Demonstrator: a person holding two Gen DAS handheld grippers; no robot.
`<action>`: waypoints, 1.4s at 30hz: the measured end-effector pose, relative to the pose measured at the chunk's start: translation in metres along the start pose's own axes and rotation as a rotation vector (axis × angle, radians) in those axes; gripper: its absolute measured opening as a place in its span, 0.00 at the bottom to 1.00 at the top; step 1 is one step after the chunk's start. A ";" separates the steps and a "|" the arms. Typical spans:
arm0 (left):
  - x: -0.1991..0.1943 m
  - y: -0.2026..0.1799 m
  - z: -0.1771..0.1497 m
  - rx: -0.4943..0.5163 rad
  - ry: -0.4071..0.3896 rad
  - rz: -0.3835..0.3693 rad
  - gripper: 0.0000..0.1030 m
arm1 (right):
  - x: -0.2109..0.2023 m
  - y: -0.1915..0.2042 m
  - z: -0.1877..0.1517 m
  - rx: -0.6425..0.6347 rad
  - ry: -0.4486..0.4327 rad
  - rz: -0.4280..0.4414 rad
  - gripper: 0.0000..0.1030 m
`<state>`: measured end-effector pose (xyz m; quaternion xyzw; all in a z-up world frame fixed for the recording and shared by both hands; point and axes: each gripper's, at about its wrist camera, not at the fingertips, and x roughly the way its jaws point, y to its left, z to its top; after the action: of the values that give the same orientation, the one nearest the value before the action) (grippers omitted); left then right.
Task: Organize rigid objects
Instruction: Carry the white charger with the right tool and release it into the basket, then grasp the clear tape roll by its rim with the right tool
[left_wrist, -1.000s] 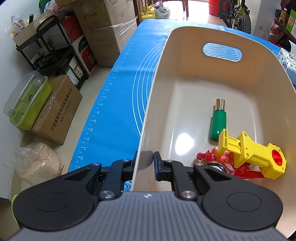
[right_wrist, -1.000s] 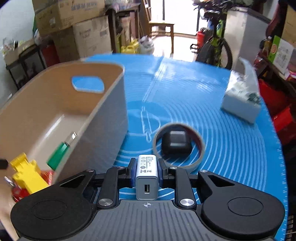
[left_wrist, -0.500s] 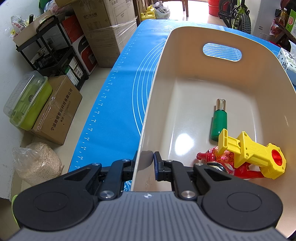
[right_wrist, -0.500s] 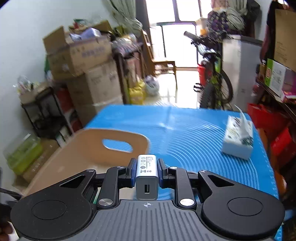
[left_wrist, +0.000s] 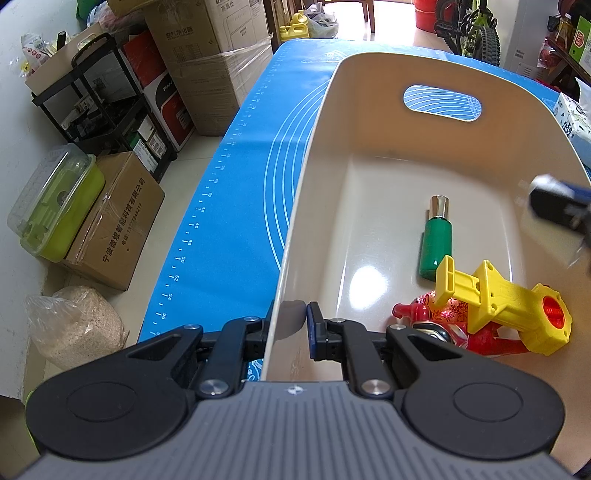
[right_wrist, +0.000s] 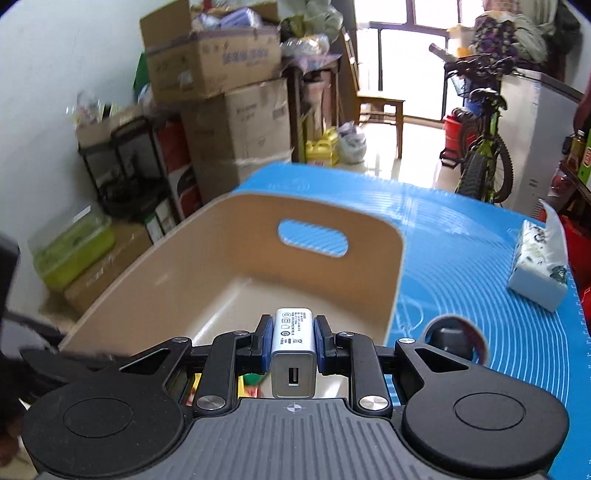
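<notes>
Blue silicone mat (left_wrist: 236, 192) under large beige plastic bin (left_wrist: 369, 173). My left gripper (left_wrist: 291, 325) pinching bin's near-left wall. My right gripper (right_wrist: 294, 341) above bin's near end, clamped on silver rectangular USB charger (right_wrist: 294, 352). In bin: yellow plastic toy (left_wrist: 502, 299) over red toy (left_wrist: 443, 321), green bottle (left_wrist: 436, 247) beyond. Tape roll (right_wrist: 456, 338) right of bin.

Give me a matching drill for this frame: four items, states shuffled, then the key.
Items:
1. USB charger
2. green bottle
3. beige bin
4. tissue pack

States:
A. lying on its side on the bin floor
B. wall pinched by the left gripper
C. standing on the blue mat
D. clamped in the right gripper

Pairs: 1-D, 2-A, 3-B, 4-C
</notes>
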<state>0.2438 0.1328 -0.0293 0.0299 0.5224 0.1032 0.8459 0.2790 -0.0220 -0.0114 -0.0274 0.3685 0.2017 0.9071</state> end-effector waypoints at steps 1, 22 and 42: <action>0.000 0.000 0.000 0.001 0.000 0.000 0.15 | 0.004 0.003 -0.002 -0.011 0.020 0.000 0.31; 0.000 0.000 0.000 0.003 -0.002 0.002 0.15 | -0.023 -0.041 0.012 0.119 -0.035 0.003 0.52; -0.003 0.003 0.001 0.004 0.000 0.006 0.16 | 0.035 -0.162 -0.026 0.310 0.080 -0.332 0.55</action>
<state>0.2431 0.1355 -0.0260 0.0332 0.5224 0.1046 0.8456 0.3469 -0.1638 -0.0699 0.0440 0.4211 -0.0108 0.9059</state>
